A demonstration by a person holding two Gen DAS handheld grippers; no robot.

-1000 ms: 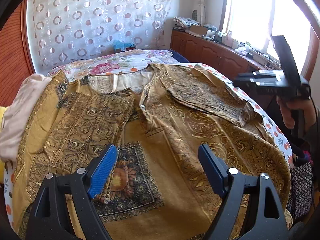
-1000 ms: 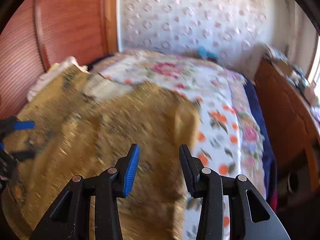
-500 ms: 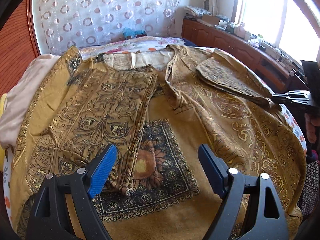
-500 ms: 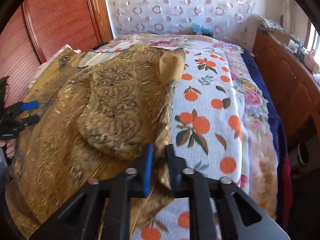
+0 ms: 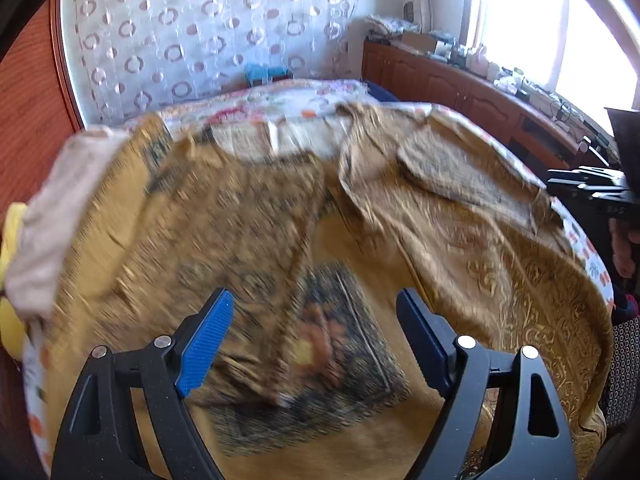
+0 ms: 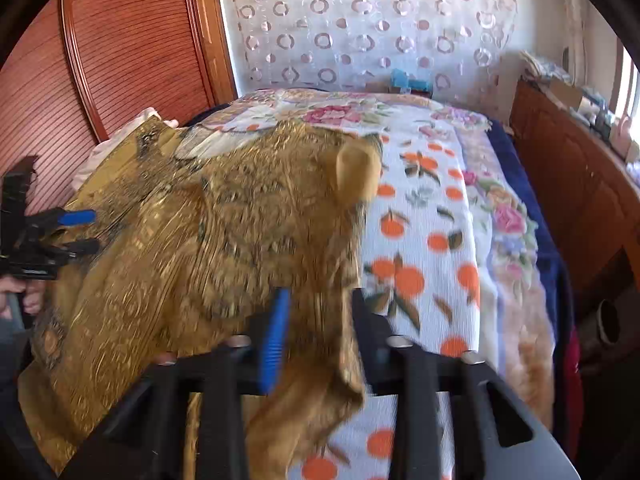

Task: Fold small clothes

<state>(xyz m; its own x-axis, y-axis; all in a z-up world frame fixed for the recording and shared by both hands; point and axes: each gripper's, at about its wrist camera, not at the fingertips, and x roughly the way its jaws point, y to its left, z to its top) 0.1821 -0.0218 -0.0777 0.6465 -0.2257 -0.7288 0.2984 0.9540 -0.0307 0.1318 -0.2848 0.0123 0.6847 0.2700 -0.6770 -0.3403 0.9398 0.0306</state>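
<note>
A gold patterned garment (image 5: pixel 360 248) lies spread on the bed, front panels open, a dark square motif at its middle. My left gripper (image 5: pixel 316 340) is open and empty just above the lower middle of the garment. My right gripper (image 6: pixel 318 320) has the garment's right edge (image 6: pixel 316 360) between its jaws, which stand partly apart. The cloth hangs down through the gap. In the left wrist view the right gripper (image 5: pixel 588 192) shows at the garment's right edge. In the right wrist view the left gripper (image 6: pixel 76 232) shows at far left.
The bed has an orange-print sheet (image 6: pixel 420 248) and a floral blanket (image 6: pixel 512 216). A pale pink cloth (image 5: pixel 52 216) lies at the bed's left edge. A wooden cabinet (image 5: pixel 460 88) runs along the right under the window. A curtain (image 5: pixel 208 32) hangs behind.
My right gripper's jaws have opened from nearly closed on the garment edge to partly apart, with the cloth still between them. The left gripper's view has shifted and blurred; it stays open.
</note>
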